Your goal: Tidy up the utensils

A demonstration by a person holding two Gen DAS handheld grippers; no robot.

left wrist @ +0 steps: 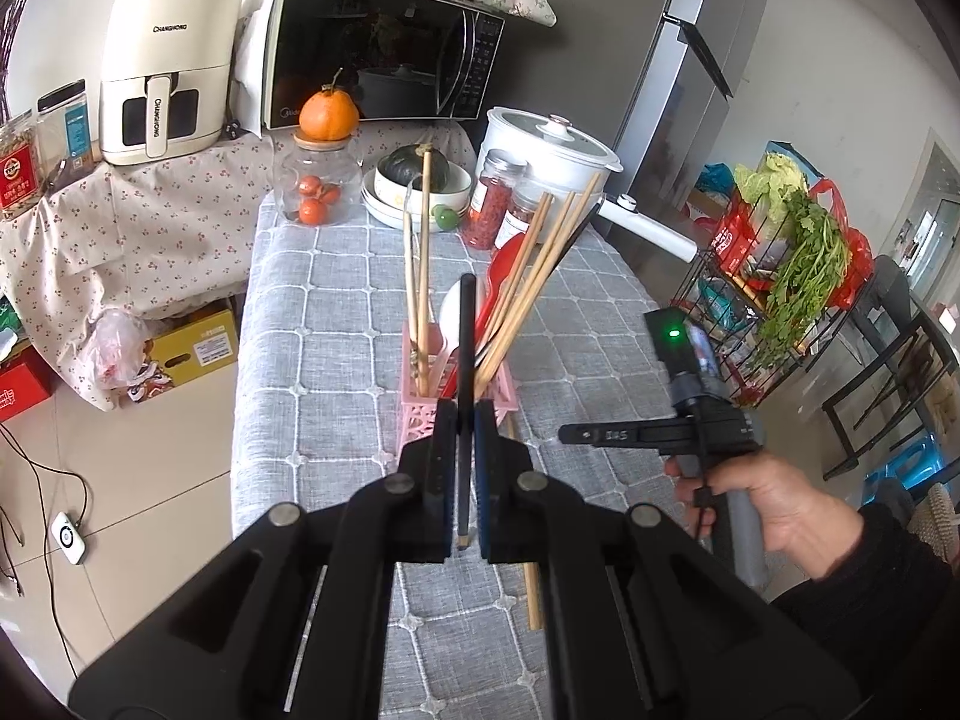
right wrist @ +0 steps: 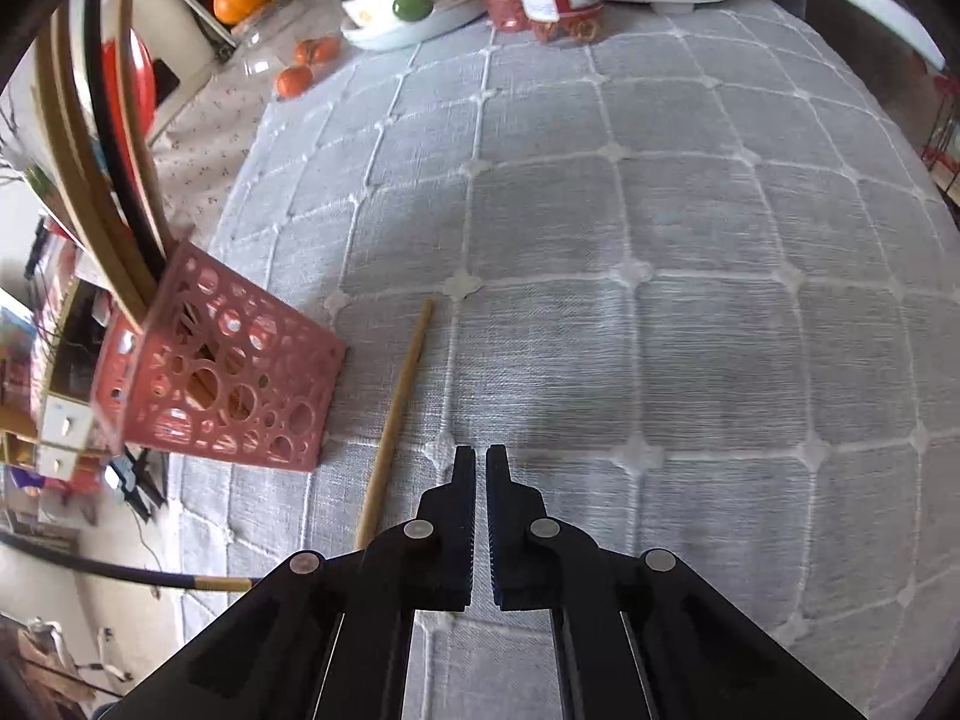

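Gripping a black chopstick (left wrist: pixel 465 360) in left claw (left wrist: pixel 465 420); right claw (right wrist: pixel 479 462) nearly closed, empty

I hold a black chopstick (left wrist: pixel 465 360) upright between my left gripper's (left wrist: pixel 462 414) pads, its pale lower tip showing below them. Just beyond it stands the pink holder (left wrist: pixel 420 414), perforated with round holes, on the grey cloth. In it lean wooden chopsticks (left wrist: pixel 540 276), a white spoon (left wrist: pixel 451 312) and what looks like a red spoon (left wrist: pixel 503 276). One wooden chopstick (right wrist: pixel 393 420) lies flat on the cloth just beside the holder.
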